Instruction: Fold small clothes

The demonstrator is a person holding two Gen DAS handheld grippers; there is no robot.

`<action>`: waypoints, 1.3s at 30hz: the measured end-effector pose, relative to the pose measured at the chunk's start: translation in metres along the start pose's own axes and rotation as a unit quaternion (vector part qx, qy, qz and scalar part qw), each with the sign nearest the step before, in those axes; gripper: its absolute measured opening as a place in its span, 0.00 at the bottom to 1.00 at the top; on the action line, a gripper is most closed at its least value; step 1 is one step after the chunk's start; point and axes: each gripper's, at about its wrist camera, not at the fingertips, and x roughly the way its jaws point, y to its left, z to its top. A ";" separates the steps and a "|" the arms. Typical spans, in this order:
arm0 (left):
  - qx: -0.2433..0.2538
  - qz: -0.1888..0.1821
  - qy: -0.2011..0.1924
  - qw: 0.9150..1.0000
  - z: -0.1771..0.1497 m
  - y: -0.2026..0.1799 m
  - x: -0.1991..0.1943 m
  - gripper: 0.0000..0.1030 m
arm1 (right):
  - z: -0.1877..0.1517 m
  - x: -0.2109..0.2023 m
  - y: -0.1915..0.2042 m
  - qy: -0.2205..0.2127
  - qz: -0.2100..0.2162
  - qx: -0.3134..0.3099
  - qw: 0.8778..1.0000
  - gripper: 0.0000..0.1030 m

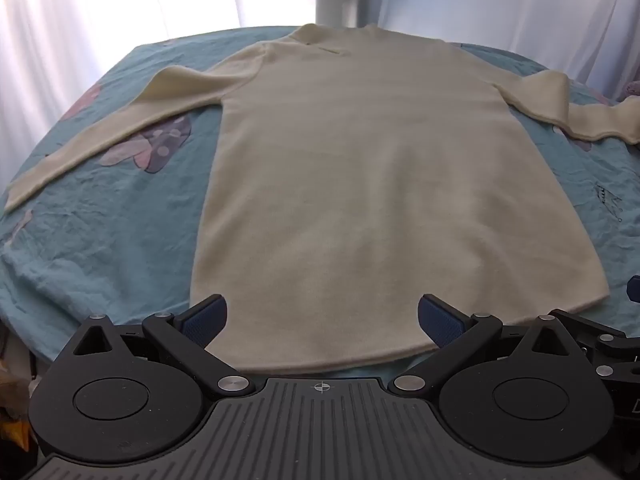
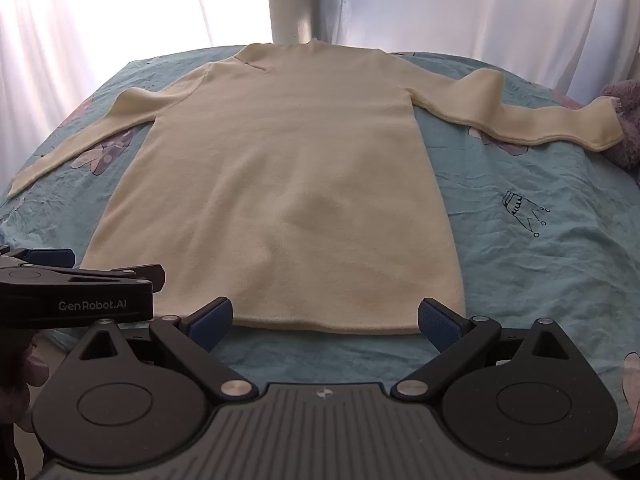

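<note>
Sweater's right cuff cut off by the left view's edge. Purple plush cropped at the right view's edge, partly behind the cuff.

text: "GenRobot.AI" | on: left tool side body, white lettering | view: right wrist | other readable text: none

bedsheet: teal, wrinkled, crown doodle | curtains: white, backlit | plush toy: purple, right edge

a home bedroom: a teal printed bedsheet is covering the bed, white curtains are hanging at 12 o'clock, a plush toy is lying at 2 o'clock.
</note>
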 end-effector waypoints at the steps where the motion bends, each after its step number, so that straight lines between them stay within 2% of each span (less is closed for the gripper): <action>1: 0.001 -0.002 0.000 1.000 -0.001 0.001 0.001 1.00 | 0.000 0.000 0.000 -0.001 0.000 0.000 1.000 0.96; 19: -0.003 -0.014 0.009 1.000 -0.003 0.001 0.002 1.00 | 0.001 0.000 -0.001 -0.002 0.007 0.006 1.000 0.96; 24: 0.008 0.001 -0.003 1.000 -0.004 0.000 0.003 1.00 | 0.001 0.000 -0.001 -0.003 0.008 0.006 1.000 0.96; 30: 0.016 0.013 0.001 1.000 -0.003 0.000 0.005 1.00 | 0.002 -0.001 -0.001 -0.004 0.009 0.006 1.000 0.96; 36: -0.003 -0.018 0.012 1.000 -0.002 0.003 0.008 1.00 | 0.004 0.000 -0.001 -0.005 0.013 0.007 1.000 0.96; 39: -0.003 -0.022 0.015 1.000 -0.001 0.003 0.009 1.00 | 0.004 0.000 -0.002 -0.005 0.014 0.007 1.000 0.96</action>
